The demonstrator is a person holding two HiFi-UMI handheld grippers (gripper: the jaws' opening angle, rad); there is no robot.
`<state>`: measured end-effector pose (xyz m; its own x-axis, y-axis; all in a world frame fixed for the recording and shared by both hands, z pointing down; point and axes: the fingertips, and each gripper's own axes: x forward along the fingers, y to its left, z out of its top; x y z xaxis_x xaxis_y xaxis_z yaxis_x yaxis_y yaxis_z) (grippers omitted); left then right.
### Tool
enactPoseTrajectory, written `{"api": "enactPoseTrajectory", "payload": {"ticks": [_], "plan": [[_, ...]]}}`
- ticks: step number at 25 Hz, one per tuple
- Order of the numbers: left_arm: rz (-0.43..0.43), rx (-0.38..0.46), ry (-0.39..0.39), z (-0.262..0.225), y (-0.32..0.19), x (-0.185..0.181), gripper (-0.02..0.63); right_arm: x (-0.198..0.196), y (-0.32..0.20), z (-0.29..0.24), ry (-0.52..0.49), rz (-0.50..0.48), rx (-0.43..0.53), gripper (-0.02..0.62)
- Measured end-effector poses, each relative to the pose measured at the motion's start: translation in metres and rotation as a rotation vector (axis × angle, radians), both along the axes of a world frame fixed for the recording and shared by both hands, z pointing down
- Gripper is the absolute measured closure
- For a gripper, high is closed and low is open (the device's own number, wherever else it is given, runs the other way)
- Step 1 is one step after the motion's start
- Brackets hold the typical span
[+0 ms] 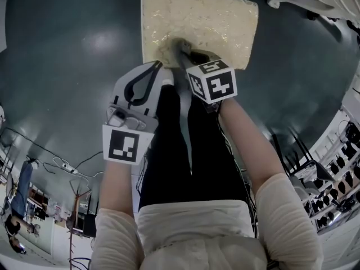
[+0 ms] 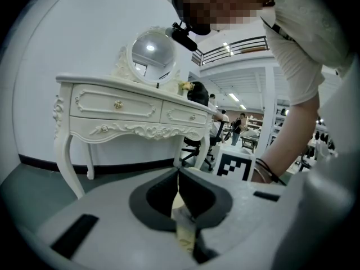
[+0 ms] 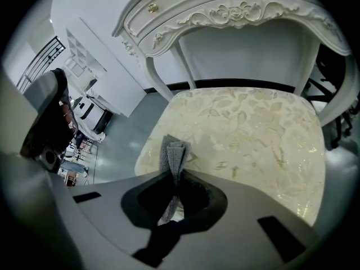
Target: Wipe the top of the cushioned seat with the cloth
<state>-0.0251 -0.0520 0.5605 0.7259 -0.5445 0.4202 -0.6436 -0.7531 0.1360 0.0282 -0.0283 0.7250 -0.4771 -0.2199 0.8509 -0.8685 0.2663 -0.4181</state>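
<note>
The cushioned seat (image 1: 214, 21) is cream with a leaf pattern and stands on the floor straight ahead of me. In the right gripper view the seat (image 3: 253, 134) fills the middle. My right gripper (image 1: 183, 45) is over the seat's near edge, shut on a grey cloth (image 1: 186, 122) whose long tail hangs down toward my legs. A short folded end of the cloth (image 3: 173, 153) sticks out past the right gripper (image 3: 174, 174). My left gripper (image 1: 158, 65) hangs by the seat's near left corner. The left gripper (image 2: 178, 178) has its jaws together, with nothing visibly held.
A white carved dressing table (image 2: 112, 111) with a round mirror (image 2: 152, 55) stands just behind the seat, its drawers (image 3: 236, 7) overhanging the far side. Dark floor (image 1: 67, 66) surrounds the seat. Cables (image 1: 62, 165) lie at the left, racks (image 1: 337, 173) stand at the right.
</note>
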Motion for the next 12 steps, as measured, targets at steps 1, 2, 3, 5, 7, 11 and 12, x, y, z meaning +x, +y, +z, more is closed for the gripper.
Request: {"api": "enactPoseTrajectory", "payload": {"ticks": [1,2,3,5,7,11,12], "plan": [[0.007,0.000,-0.004,0.000,0.001,0.005,0.603,0.006,0.001,-0.001,0.000,0.004,0.000,0.568],[0.012,0.001,-0.007,0.000,0.002,0.010,0.603,0.012,0.002,-0.001,-0.001,0.010,0.001,0.568],[0.016,0.002,-0.008,0.001,0.003,0.016,0.603,0.018,0.003,-0.001,-0.003,0.017,0.001,0.568],[0.025,0.002,-0.009,0.003,0.004,0.029,0.603,0.032,0.006,0.000,-0.009,0.036,0.001,0.568],[0.037,0.001,-0.010,0.004,0.007,0.041,0.603,0.045,0.009,0.001,-0.011,0.052,0.001,0.568],[0.054,0.005,-0.003,0.001,0.008,0.067,0.603,0.074,0.014,-0.001,-0.008,0.075,-0.001,0.568],[0.056,0.005,-0.001,0.001,0.008,0.074,0.603,0.081,0.016,-0.001,-0.007,0.080,-0.002,0.568]]}}
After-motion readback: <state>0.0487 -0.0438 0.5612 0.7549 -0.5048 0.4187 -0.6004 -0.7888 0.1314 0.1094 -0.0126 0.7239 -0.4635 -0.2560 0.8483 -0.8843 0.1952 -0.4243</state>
